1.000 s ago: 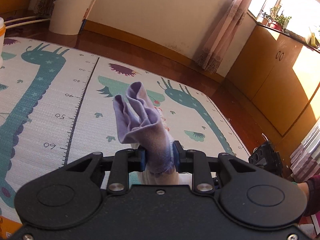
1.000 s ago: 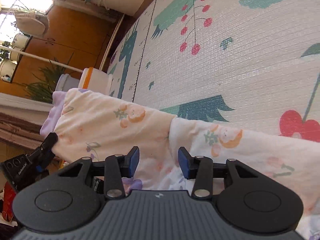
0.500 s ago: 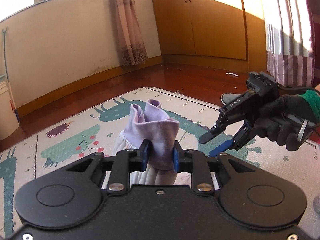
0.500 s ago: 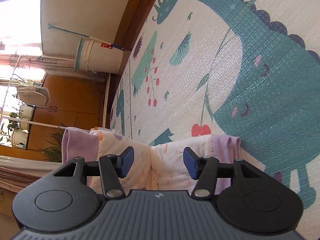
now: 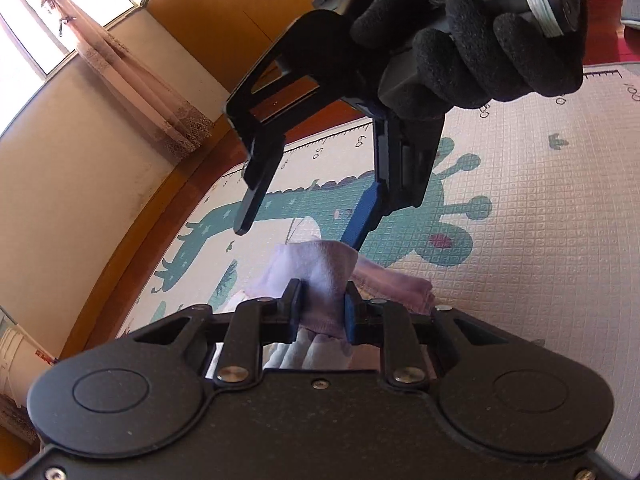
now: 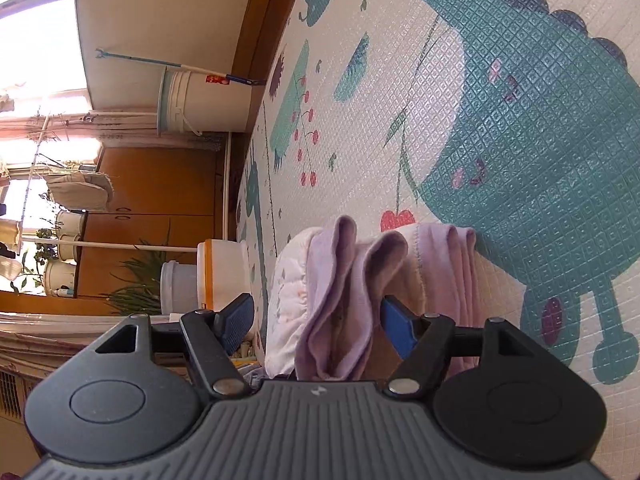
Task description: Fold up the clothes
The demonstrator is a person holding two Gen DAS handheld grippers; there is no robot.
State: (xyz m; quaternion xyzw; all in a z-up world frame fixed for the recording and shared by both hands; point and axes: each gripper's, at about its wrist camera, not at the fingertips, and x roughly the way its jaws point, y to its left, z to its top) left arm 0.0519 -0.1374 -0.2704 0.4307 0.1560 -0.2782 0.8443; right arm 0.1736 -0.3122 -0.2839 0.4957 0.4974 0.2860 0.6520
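My left hand-held gripper hides most of the garment behind its own body, my gloved hand runs off the top edge, and the mat's ruler numbers are too small to read.

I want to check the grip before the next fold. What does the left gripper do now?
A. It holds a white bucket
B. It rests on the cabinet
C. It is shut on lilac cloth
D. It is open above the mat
C: the left gripper pinches the lilac cloth between both pads.
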